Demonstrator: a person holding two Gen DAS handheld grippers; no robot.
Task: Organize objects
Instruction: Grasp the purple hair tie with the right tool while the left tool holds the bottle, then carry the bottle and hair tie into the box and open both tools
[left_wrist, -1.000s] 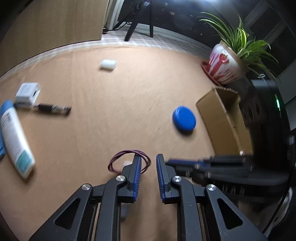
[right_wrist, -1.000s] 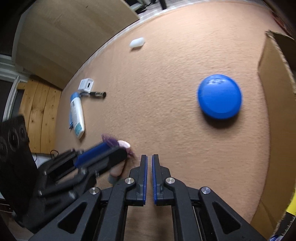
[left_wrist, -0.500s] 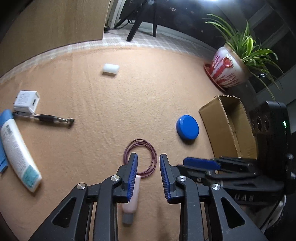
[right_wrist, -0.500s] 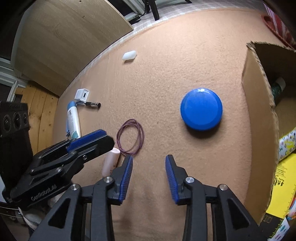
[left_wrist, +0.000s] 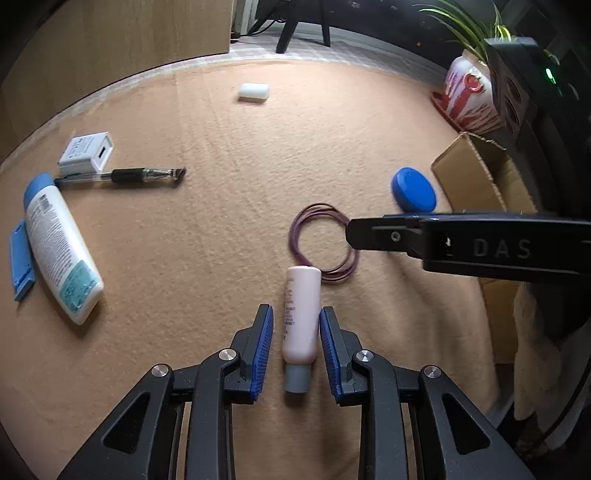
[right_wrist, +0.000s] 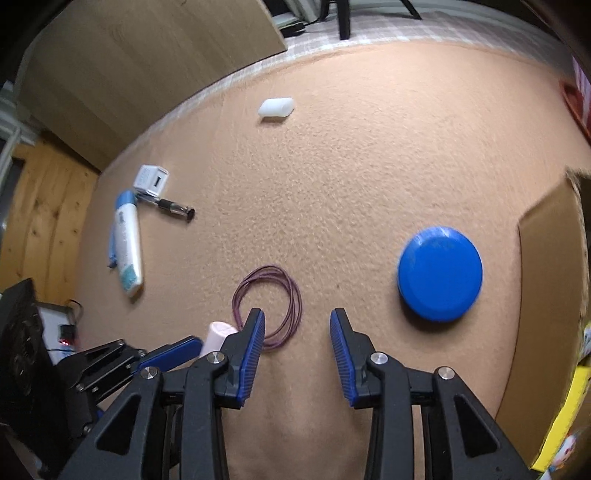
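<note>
Most sorting is being left undone: the pink bottle (left_wrist: 301, 314) is lying unclamped between the left tool's (left_wrist: 296, 350) parted pads, beside the purple loop (left_wrist: 323, 243); the right tool (right_wrist: 297, 354) is hanging open, empty; the cardboard box (left_wrist: 476, 177) seemingly remains unfilled.

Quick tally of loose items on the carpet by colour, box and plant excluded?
White: 3 – big bottle, charger, small block
Blue: 2 – disc, flat piece
Pink: 1 – small bottle
Purple: 1 – cord loop
Black: 1 – pen
Total: 8
</note>
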